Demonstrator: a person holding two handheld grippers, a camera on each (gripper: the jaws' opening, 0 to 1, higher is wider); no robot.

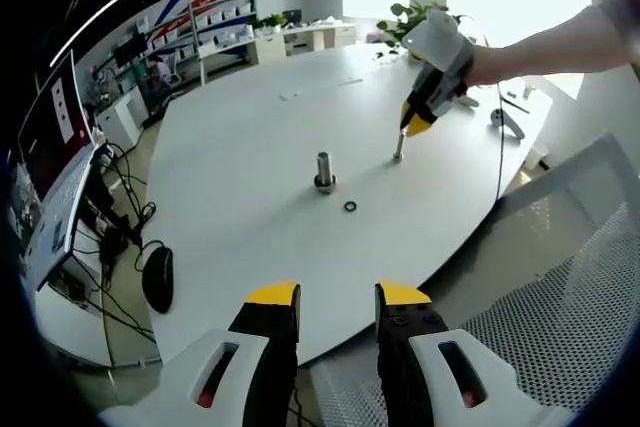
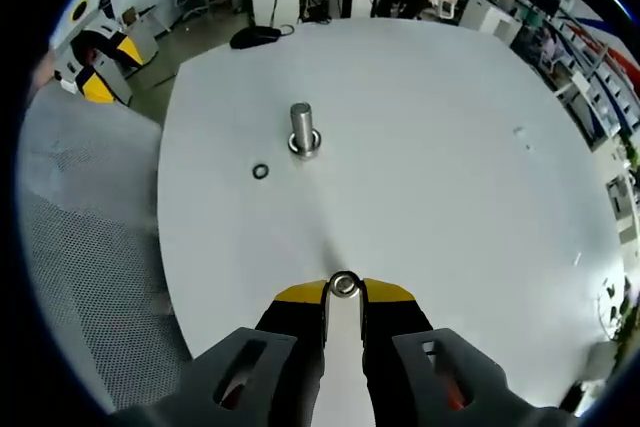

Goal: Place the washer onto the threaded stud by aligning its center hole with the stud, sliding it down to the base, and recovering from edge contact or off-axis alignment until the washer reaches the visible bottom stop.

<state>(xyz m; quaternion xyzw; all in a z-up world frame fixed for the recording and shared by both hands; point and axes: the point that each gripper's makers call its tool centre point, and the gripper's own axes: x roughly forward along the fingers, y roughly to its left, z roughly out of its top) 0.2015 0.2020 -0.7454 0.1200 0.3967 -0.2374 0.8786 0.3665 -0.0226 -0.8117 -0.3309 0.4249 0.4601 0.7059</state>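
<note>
In the left gripper view we find the left gripper [image 1: 337, 297] at six o'clock, its jaws spread apart with nothing between them: white moulded bodies ending in yellow tips over black inner faces. Ahead lies a smooth, matt white table [image 1: 250, 137] with a rounded edge. Near its centre the threaded stud [image 1: 324, 171] stands upright — a short grey metal cylinder on a wider ringed base. Just beside it, toward four o'clock, a small dark ring [image 1: 351, 207] lies flat on the tabletop, apart from the stud. At one o'clock the right gripper [image 1: 415, 127] comes in on a person's bare forearm, tips pointing down at the table and pinching a slim metallic piece [image 1: 399, 147] whose lower end is at the surface; we cannot make out its shape here. A white mesh chair [image 1: 560, 277] sits at four o'clock, and a black computer mouse [image 1: 157, 278] lies on the floor among cables at eight o'clock.

In the right gripper view the right gripper's [image 2: 344, 292] yellow-tipped jaws are pressed onto a washer [image 2: 344, 284] — a bright metal ring with a round centre hole, held at the very tips, low over the table. The stud [image 2: 302, 130] stands at twelve o'clock, well apart from the washer, its top face flat and shiny. The dark ring [image 2: 260, 171] lies at the stud's seven o'clock. The left gripper [image 2: 98, 67] shows at ten o'clock, off the table edge.
</note>
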